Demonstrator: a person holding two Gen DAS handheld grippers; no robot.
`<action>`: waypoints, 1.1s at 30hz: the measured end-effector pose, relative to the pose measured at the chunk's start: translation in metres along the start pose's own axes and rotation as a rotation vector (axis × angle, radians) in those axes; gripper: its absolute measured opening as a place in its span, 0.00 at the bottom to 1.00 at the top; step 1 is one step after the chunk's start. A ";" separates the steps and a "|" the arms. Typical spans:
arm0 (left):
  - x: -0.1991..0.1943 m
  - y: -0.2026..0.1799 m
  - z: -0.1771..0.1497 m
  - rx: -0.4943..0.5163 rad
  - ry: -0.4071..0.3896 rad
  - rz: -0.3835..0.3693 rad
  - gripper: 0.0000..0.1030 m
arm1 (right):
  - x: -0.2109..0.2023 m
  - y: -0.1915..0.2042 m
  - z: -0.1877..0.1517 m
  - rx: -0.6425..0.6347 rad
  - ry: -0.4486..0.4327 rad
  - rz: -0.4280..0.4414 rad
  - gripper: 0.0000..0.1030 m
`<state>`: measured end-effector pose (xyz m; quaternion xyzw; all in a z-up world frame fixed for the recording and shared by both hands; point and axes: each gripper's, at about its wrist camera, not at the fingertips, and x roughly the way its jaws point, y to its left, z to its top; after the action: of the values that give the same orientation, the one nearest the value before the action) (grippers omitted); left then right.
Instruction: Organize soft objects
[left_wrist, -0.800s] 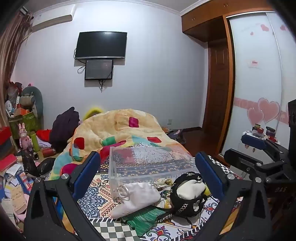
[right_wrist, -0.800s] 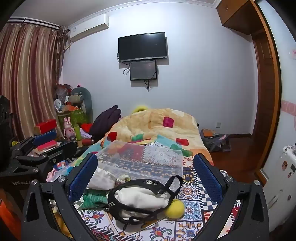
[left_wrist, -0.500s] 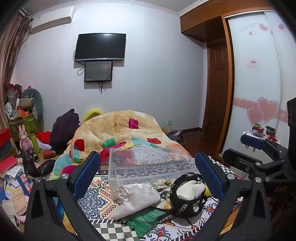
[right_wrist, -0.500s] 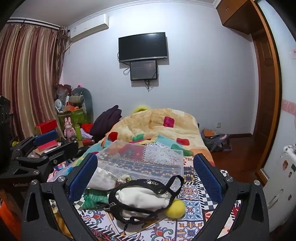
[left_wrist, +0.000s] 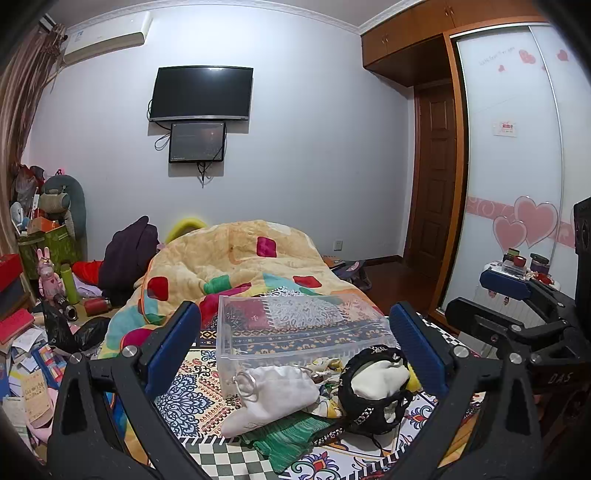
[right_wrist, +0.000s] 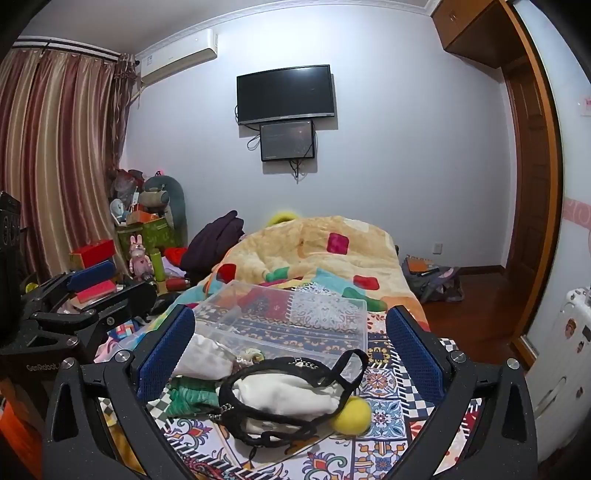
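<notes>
Right wrist view: left gripper (right_wrist: 92, 291) body read "GenRobot", partly cut off. Both grippers gaped wide, empty, above pile (left_wrist: 306, 391); right gripper (right_wrist: 290, 354).

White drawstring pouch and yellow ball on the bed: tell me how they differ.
The white drawstring pouch is a limp, wrinkled cloth bag lying flat; the yellow ball is round and smooth. The pouch lies just in front of the clear plastic bin, partly on green cloth; the ball sits against a black mesh bag. Both lie outside the bin, untouched.
</notes>
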<state>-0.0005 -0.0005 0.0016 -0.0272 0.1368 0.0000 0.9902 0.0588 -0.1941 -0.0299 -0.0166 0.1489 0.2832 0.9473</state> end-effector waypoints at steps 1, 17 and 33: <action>0.000 0.000 0.000 0.001 0.000 0.000 1.00 | 0.000 0.000 0.000 0.000 0.000 0.000 1.00; -0.002 -0.001 0.001 0.005 -0.004 0.002 1.00 | -0.003 0.004 0.003 0.000 -0.006 0.004 1.00; -0.004 -0.004 0.001 0.014 -0.009 0.004 1.00 | -0.005 0.007 0.006 0.001 -0.008 0.010 1.00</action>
<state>-0.0044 -0.0044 0.0041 -0.0202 0.1324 0.0010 0.9910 0.0527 -0.1906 -0.0223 -0.0144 0.1452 0.2879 0.9465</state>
